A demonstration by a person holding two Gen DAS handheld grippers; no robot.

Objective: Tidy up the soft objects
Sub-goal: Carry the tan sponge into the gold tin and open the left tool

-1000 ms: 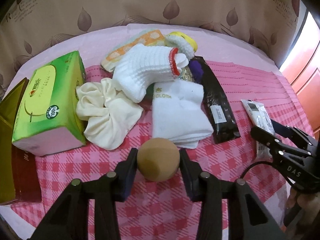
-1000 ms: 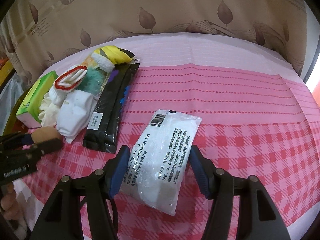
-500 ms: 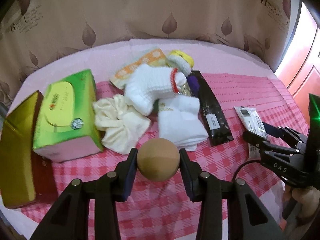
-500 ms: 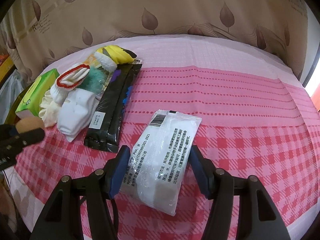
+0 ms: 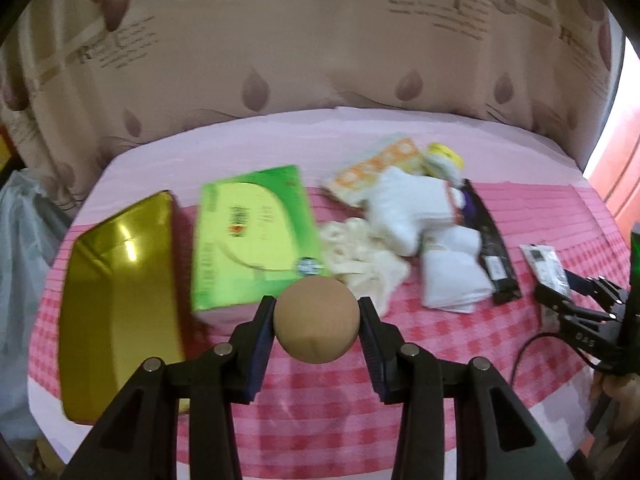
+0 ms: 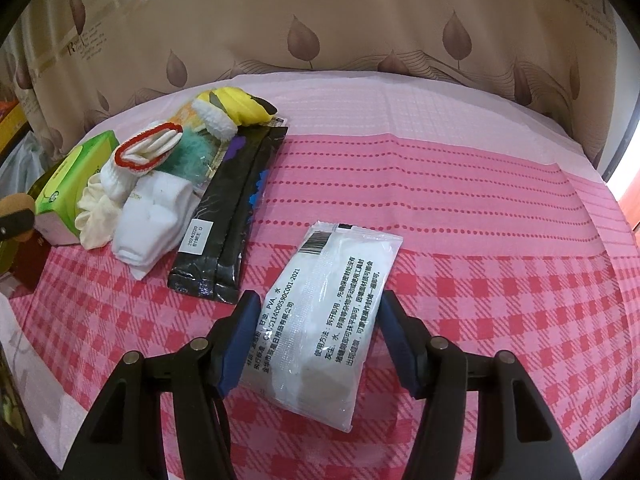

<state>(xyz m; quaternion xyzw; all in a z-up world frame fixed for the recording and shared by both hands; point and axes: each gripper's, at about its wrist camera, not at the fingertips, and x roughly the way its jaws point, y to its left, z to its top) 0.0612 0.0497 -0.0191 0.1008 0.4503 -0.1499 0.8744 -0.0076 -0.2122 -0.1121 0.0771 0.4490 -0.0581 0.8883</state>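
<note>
left gripper (image 5: 317, 322) clamps tan ball (image 5: 316, 319); right gripper (image 6: 313, 338) pinches half-hidden white packet (image 6: 320, 304)

"20240220" on black packet (image 6: 230, 216) label

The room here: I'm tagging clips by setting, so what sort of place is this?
Probably a home: a table under a pink checked cloth, a leaf-print curtain behind it, and socks piled on it.

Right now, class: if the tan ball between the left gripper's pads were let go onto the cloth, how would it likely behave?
The tan ball is round and smooth, so it would probably roll. The left gripper pinches only its sides, so it might slip. It looks like matte foam, so probably light and squashy.
</note>
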